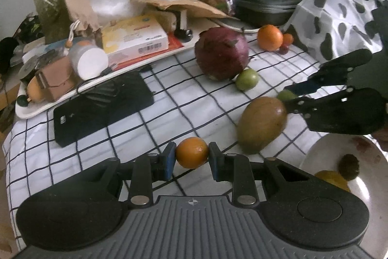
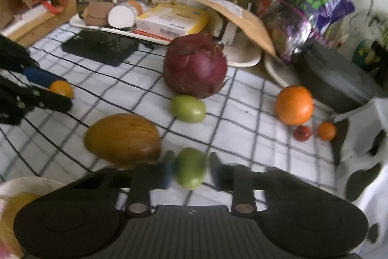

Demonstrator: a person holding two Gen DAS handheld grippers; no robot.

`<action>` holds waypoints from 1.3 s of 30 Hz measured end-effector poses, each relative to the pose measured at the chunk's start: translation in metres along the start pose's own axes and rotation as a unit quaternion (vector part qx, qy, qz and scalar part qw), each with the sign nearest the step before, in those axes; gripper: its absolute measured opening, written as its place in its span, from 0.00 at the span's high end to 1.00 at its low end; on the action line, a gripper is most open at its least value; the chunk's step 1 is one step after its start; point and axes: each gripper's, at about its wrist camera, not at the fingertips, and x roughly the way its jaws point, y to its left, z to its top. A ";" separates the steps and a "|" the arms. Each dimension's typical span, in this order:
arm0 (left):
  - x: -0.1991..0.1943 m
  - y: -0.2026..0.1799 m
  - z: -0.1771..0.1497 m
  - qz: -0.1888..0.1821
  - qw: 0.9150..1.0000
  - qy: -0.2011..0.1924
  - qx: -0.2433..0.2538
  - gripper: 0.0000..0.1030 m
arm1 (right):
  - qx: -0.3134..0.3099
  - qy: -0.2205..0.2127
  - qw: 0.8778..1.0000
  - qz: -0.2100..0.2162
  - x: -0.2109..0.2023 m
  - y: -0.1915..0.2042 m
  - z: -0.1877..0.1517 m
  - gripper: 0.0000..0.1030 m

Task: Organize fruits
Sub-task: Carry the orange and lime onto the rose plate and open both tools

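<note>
My left gripper (image 1: 192, 157) is shut on a small orange fruit (image 1: 191, 152) just above the checked cloth; it shows in the right wrist view (image 2: 61, 88) too. My right gripper (image 2: 190, 170) is shut on a small green fruit (image 2: 190, 168), blurred, beside a brown-green mango (image 2: 122, 139). In the left wrist view the right gripper (image 1: 288, 95) holds that green fruit (image 1: 286, 96) behind the mango (image 1: 262, 124). A large dark red fruit (image 2: 195, 66), another green fruit (image 2: 188, 108), a big orange (image 2: 294, 104), a tiny orange fruit (image 2: 326, 130) and a red one (image 2: 302, 133) lie on the cloth.
A white bowl (image 1: 373, 186) with yellow and dark fruit sits at the near right. A black flat device (image 1: 101, 108) lies left. A cluttered white tray (image 1: 80, 86) with boxes stands behind. A spotted cloth (image 1: 339, 16) and a dark case (image 1: 264, 7) are at the back right.
</note>
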 end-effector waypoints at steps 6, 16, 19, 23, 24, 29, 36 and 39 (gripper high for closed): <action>-0.005 -0.004 0.001 -0.003 1.000 -0.006 0.001 0.73 | 0.028 0.004 1.000 0.004 -0.003 -0.005 -0.001 0.73; -0.036 -0.028 0.001 -0.023 0.999 -0.046 0.002 0.73 | 0.068 -0.031 0.997 0.005 -0.039 -0.017 -0.008 0.73; -0.048 -0.035 -0.004 -0.025 0.998 -0.055 0.000 0.73 | 0.082 -0.039 0.996 0.008 -0.053 -0.019 -0.011 0.73; -0.061 -0.044 -0.012 -0.028 0.998 -0.060 -0.003 0.73 | 0.098 -0.043 0.994 0.011 -0.070 -0.018 -0.020 0.73; -0.062 -0.046 -0.014 -0.029 0.998 -0.060 -0.003 0.73 | 0.100 -0.044 0.994 0.013 -0.074 -0.017 -0.023 0.73; -0.074 -0.058 -0.025 -0.033 0.998 -0.062 -0.006 0.73 | 0.109 -0.049 0.993 0.020 -0.095 -0.012 -0.036 0.73; -0.089 -0.072 -0.043 -0.036 0.997 -0.059 -0.015 0.73 | 0.116 -0.035 0.992 0.028 -0.115 -0.001 -0.061 0.73; -0.094 -0.079 -0.050 -0.036 0.998 -0.055 -0.017 0.73 | 0.117 -0.031 0.992 0.029 -0.123 0.003 -0.071 0.73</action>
